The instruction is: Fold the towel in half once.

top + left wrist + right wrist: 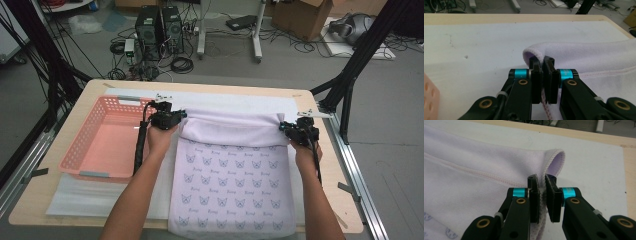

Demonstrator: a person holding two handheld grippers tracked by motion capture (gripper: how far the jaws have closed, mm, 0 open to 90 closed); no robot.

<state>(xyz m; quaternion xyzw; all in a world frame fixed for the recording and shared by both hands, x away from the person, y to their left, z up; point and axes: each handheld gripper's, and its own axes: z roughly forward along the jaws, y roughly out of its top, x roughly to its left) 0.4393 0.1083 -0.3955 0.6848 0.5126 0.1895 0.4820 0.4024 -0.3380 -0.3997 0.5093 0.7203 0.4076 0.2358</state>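
A pale lilac towel printed with small butterfly shapes lies on the white mat, its near end hanging over the table's front edge. Its far edge is lifted and folded over toward me. My left gripper is shut on the towel's far left corner, the stitched hem pinched between the black pads. At the far right corner, my right gripper is shut on the hem as well. In both gripper views the jaws stand nearly together with cloth between them.
A pink plastic basket, with nothing inside, sits on the table's left side, right beside my left gripper. A white mat covers the wooden table. Beyond the far edge are computer towers, cables and black frame legs.
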